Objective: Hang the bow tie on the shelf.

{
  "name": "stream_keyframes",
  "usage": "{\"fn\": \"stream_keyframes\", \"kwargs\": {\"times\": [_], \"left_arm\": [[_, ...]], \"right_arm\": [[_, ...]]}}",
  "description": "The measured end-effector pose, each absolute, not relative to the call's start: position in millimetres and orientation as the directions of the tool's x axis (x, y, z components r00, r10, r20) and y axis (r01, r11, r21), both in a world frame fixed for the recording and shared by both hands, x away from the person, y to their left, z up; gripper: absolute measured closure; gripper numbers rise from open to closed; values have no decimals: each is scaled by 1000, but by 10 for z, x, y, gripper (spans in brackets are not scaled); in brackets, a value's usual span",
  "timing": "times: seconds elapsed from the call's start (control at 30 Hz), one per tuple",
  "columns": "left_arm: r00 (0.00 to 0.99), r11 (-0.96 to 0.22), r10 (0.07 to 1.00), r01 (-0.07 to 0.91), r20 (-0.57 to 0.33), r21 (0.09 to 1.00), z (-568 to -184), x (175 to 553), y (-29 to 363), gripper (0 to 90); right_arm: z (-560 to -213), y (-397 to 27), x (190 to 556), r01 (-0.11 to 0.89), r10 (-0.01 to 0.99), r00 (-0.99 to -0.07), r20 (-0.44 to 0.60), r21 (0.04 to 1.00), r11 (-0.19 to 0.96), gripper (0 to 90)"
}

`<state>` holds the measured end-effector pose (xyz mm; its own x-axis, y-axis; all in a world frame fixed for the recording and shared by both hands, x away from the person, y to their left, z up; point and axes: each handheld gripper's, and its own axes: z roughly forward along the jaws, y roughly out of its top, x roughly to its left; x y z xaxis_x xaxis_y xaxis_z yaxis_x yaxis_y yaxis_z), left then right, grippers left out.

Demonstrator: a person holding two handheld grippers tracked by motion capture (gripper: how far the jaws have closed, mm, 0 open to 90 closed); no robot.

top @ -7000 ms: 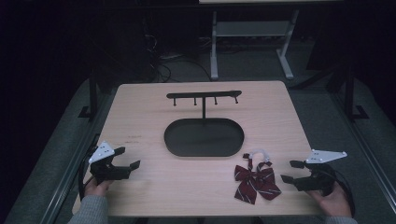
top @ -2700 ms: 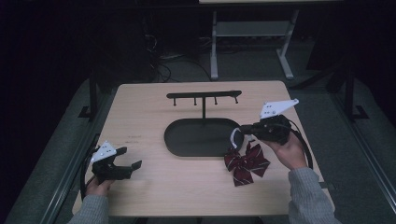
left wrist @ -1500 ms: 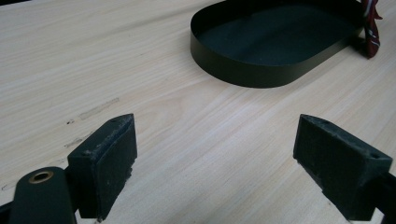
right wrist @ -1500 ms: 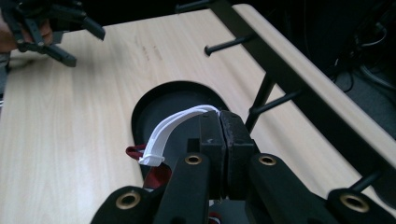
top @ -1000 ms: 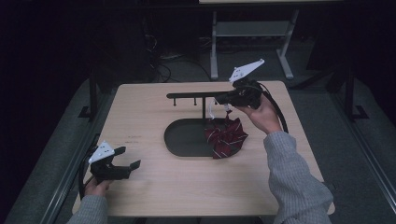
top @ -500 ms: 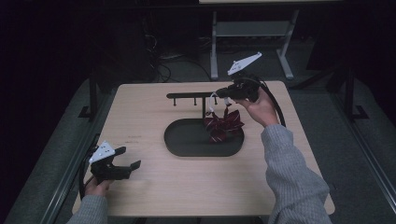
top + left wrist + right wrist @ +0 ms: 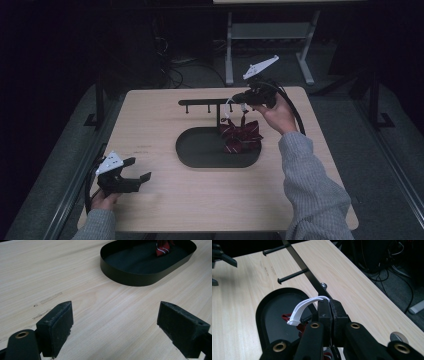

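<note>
The bow tie (image 7: 241, 137), earlier lying near the table's (image 7: 150, 125) front right edge, has been picked up by its white strap (image 7: 305, 305) in the right gripper (image 7: 243, 98) and carried toward the far edge; it is now hung over the black tray (image 7: 200, 150) beside the rack (image 7: 205, 103), apparently not yet on a peg.
</note>
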<state>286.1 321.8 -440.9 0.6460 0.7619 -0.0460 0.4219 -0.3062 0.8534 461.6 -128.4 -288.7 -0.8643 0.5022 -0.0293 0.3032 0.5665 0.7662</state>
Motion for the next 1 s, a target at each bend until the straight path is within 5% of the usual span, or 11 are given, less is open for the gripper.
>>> {"fn": "stream_keyframes", "kwargs": {"times": [1.0], "left_arm": [[651, -309, 757, 422, -48, 852, -4412, 2861, 3199, 130]], "right_arm": [[-2961, -1342, 4586, 313, 482, -876, 0, 760, 569, 821]]}}
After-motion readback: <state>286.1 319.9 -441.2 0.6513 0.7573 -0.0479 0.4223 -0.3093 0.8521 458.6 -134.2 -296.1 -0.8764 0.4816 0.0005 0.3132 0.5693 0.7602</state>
